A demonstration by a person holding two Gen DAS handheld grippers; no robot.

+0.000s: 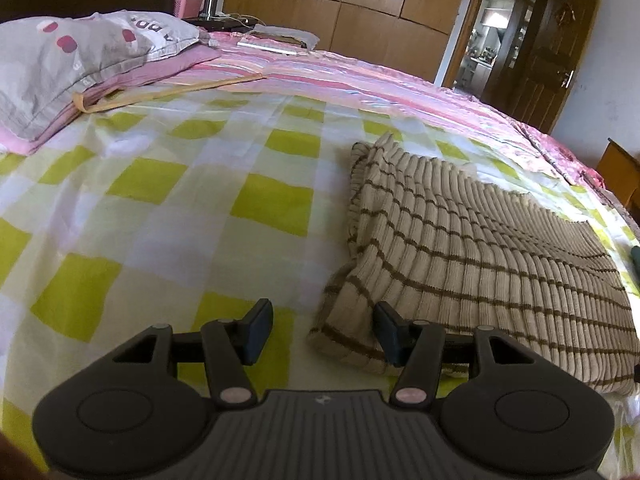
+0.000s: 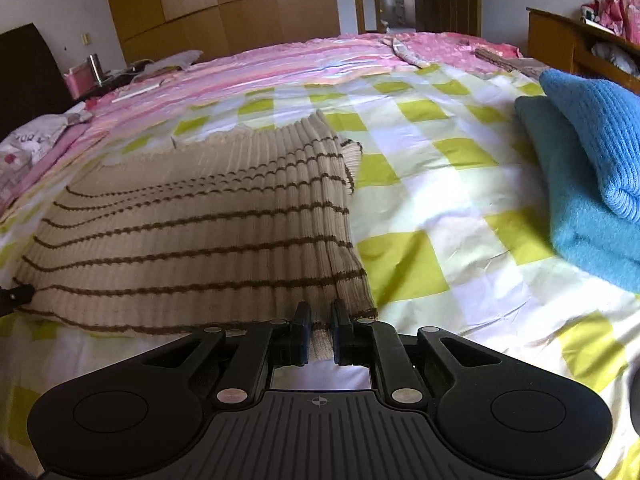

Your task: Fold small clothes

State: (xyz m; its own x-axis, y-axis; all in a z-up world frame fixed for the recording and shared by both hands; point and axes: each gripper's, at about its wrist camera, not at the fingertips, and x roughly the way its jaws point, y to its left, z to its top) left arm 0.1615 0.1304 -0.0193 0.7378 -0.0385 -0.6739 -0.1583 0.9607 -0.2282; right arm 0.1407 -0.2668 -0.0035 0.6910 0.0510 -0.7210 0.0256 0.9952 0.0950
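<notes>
A beige ribbed sweater with thin brown stripes (image 1: pixel 480 248) lies flat on the green-and-white checked sheet (image 1: pixel 168 208). My left gripper (image 1: pixel 324 332) is open, its jaws standing either side of the sweater's near left corner. In the right wrist view the sweater (image 2: pixel 192 232) fills the left half. My right gripper (image 2: pixel 320 334) is shut on the sweater's near right hem, with the knit pinched between the pads.
A grey pillow (image 1: pixel 68 60) lies on pink bedding at the far left. Folded blue knitwear (image 2: pixel 592 168) is stacked on the right of the bed. Wooden wardrobes (image 1: pixel 360 12), an open door (image 1: pixel 532 48) and a wooden cabinet (image 2: pixel 576 48) stand beyond the bed.
</notes>
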